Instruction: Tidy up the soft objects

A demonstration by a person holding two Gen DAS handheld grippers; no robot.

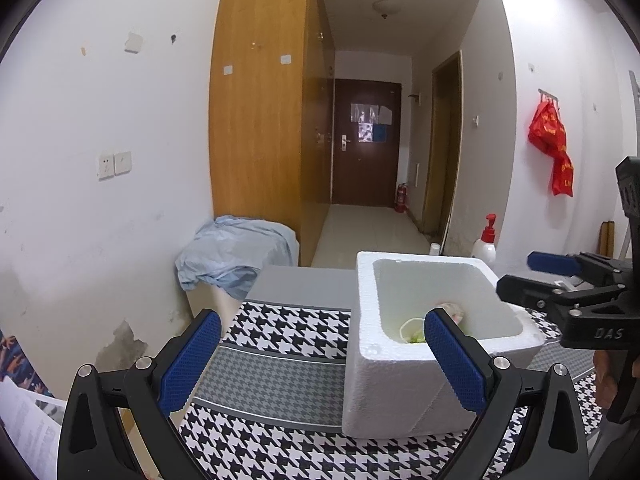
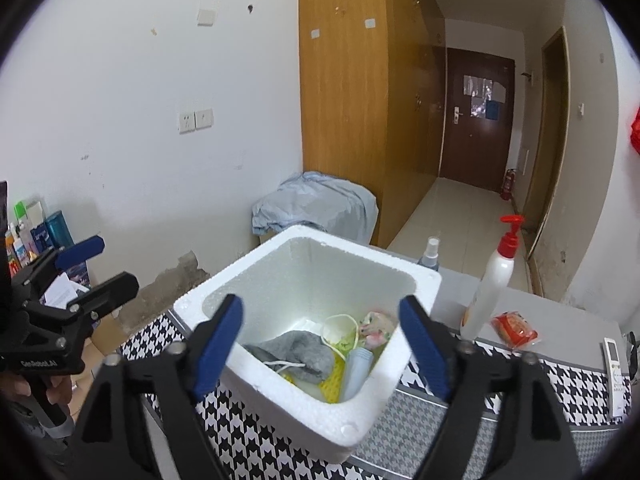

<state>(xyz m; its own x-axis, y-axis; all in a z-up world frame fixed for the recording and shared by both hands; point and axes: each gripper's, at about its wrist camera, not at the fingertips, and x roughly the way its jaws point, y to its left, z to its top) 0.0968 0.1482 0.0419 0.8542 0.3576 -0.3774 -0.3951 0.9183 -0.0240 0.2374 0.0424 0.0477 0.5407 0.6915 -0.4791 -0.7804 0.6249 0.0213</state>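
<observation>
Both grippers' fingers (blue-padded) gape wide, empty, above the foam box.

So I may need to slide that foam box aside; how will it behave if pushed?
The white foam box looks like thick-walled polystyrene, so probably light and stiff. It holds only soft items like the grey sock, so it would likely slide easily on the houndstooth cloth, perhaps dragging it. Its rim may dent under pinching.

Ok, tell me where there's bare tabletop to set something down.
Bare houndstooth cloth lies left of the foam box, out to the table's left edge. Right of the box is crowded: pump bottle, red packet, remote. The box holds soft items.
</observation>
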